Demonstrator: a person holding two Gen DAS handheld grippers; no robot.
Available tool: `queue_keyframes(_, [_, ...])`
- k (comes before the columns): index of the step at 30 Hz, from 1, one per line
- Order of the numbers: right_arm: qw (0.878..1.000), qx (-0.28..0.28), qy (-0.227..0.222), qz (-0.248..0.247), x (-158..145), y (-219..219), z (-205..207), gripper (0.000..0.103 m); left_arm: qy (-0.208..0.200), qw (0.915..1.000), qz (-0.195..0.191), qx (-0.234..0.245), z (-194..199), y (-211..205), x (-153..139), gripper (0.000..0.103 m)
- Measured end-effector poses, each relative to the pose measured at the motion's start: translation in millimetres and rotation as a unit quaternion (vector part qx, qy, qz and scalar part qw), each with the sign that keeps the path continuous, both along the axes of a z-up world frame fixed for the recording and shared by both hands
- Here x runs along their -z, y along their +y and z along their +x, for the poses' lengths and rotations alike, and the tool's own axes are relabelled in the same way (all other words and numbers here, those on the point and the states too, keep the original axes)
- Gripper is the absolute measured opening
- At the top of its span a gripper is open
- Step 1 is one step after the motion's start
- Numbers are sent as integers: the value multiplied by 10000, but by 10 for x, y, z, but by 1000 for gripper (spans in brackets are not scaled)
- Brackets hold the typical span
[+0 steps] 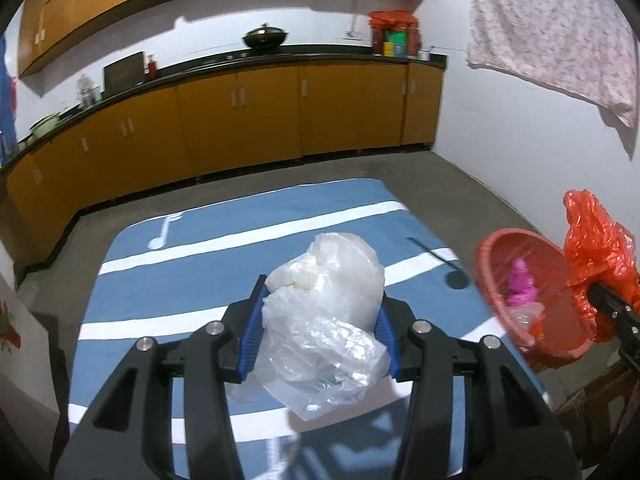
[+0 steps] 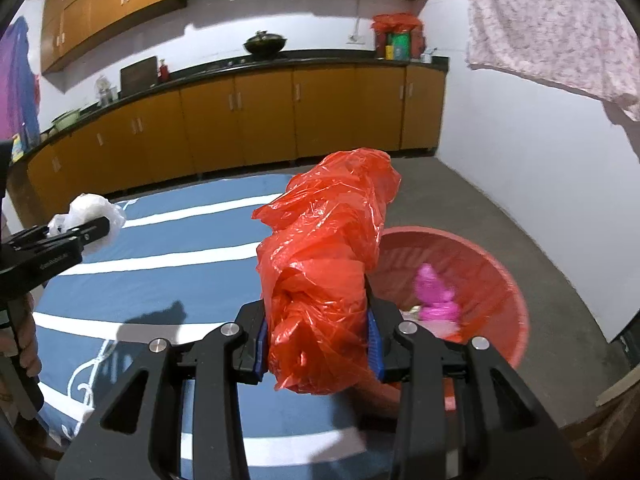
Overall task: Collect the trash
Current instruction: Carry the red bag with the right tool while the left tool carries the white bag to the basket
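My right tool grasps the red bag, long axis pointing up-frame; my left tool grasps the white bag.

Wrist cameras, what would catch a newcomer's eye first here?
The crumpled red plastic bag clamped in the right gripper, just left of the red basin on the floor. Next, the clear plastic bag clamped in the left gripper above the blue striped cloth.

A crumpled white bag and a crumpled red bag are held up near the red basket.
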State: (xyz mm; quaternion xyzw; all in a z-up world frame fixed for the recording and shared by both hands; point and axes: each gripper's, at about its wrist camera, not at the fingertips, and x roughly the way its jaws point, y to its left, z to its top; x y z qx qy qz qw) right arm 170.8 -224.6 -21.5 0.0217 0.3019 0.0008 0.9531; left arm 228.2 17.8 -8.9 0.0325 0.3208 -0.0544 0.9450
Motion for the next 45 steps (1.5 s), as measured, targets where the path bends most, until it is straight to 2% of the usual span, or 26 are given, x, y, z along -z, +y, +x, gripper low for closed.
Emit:
queue_keyframes(11, [9981,604,34,121,49,-512,-89,38,64,9973,-101,721,9,-851,45,48])
queue_keyframes(21, [9951,953,111,244,152,-780,-79,38,207,9907,-489,1254,77,-1377,178,48])
queue_keyframes(30, [9939,1036,198,318,253,-843,2,38,329,9857,-596,1543,157,-1678,305,48])
queue_keyframes(45, [9926,1106,217,452,347,-1004,123,38,559,9792,-666,1831,330,-1949,545,48])
